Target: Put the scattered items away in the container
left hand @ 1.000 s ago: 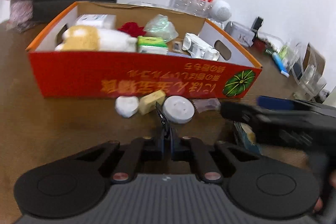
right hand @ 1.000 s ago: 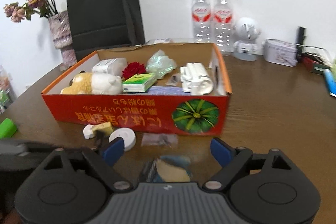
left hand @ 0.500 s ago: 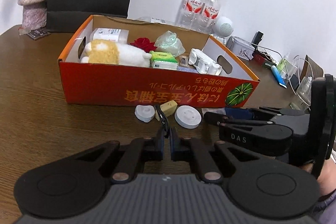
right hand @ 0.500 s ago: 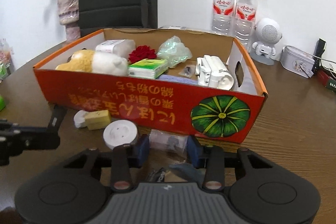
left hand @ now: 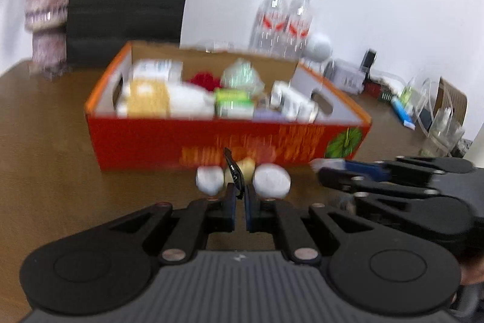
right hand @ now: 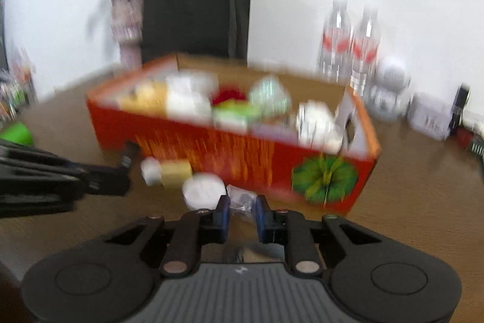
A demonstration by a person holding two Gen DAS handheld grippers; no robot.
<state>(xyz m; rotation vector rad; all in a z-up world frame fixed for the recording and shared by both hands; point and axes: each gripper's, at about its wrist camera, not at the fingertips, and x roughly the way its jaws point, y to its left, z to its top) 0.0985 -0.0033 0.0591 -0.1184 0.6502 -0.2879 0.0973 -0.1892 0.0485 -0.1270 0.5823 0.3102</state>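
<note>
Left wrist view, blurred by motion: the left gripper (left hand: 239, 202) sits at lower centre, clenched on a thin black clip (left hand: 233, 171) that sticks up and tilts left from between its blue pads. Just beyond it, on the brown table (left hand: 45, 171), three small things lie in a row against the front wall of the orange cardboard box (left hand: 211, 144): a white lumpy piece (left hand: 208, 179), a yellowish block (left hand: 246, 167) partly hidden behind the clip, and a white round disc (left hand: 272, 179). The box fills mid-frame; it holds a yellow-and-white plush toy (left hand: 163, 100), a red flower (left hand: 202, 79), a green packet (left hand: 234, 102), a clear crumpled bag (left hand: 242, 76) and white items too smeared to name. Two water bottles (left hand: 284, 20) stand behind it, upper centre. The right gripper (left hand: 341, 168) enters from the right edge.

Right wrist view, also blurred: the right gripper (right hand: 242, 212) at lower centre has its blue pads drawn close on either side of a clear plastic packet (right hand: 242, 200); whether they actually pinch it I cannot tell. The white round disc (right hand: 204, 191) lies just left of the packet, the yellowish block (right hand: 175, 171) and white lumpy piece (right hand: 151, 170) further left, all near the orange cardboard box (right hand: 236, 159) in mid-frame. The left gripper (right hand: 124, 164) reaches in from the left edge. Two water bottles (right hand: 351, 44) stand upper right; a vase of flowers (right hand: 127, 20) and a black bag (right hand: 196, 5) stand upper left.
</note>
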